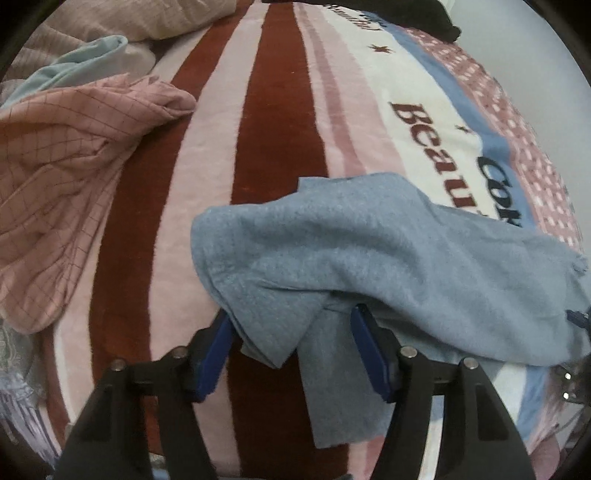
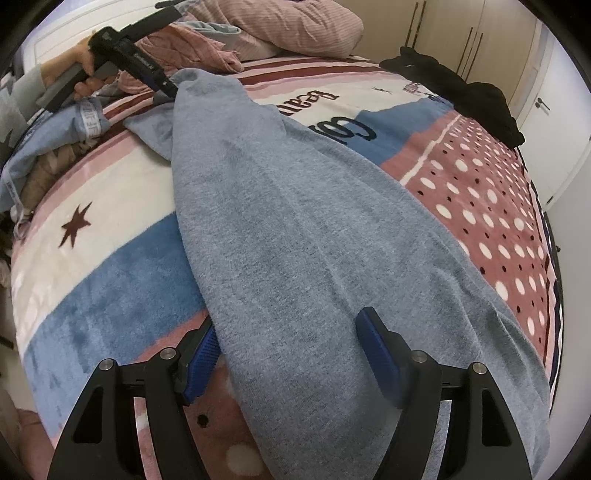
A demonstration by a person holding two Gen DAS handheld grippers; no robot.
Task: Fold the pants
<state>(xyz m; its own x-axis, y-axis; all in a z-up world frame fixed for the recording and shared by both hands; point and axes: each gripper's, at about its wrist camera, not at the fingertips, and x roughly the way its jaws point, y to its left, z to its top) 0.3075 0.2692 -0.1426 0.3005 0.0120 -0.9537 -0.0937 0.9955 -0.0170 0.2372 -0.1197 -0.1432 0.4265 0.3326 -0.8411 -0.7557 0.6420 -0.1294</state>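
Note:
The grey-blue pants (image 2: 295, 229) lie stretched along a striped and dotted blanket (image 2: 110, 266) on a bed. In the left wrist view their other end (image 1: 388, 258) is bunched, with folded layers hanging between the blue pads. My left gripper (image 1: 291, 332) stands wide open around that bunched end; it also shows in the right wrist view (image 2: 166, 88) at the far end of the pants. My right gripper (image 2: 291, 332) is wide open, one finger on each side of the near end of the pants, with the cloth lying over the gap.
A pink checked garment (image 1: 66, 147) and a light blue one (image 1: 74, 62) lie at the left of the bed. A black garment (image 2: 476, 99) lies at the far right. A pink pillow (image 2: 288, 22) is at the head. Wardrobe doors (image 2: 546, 103) stand beyond.

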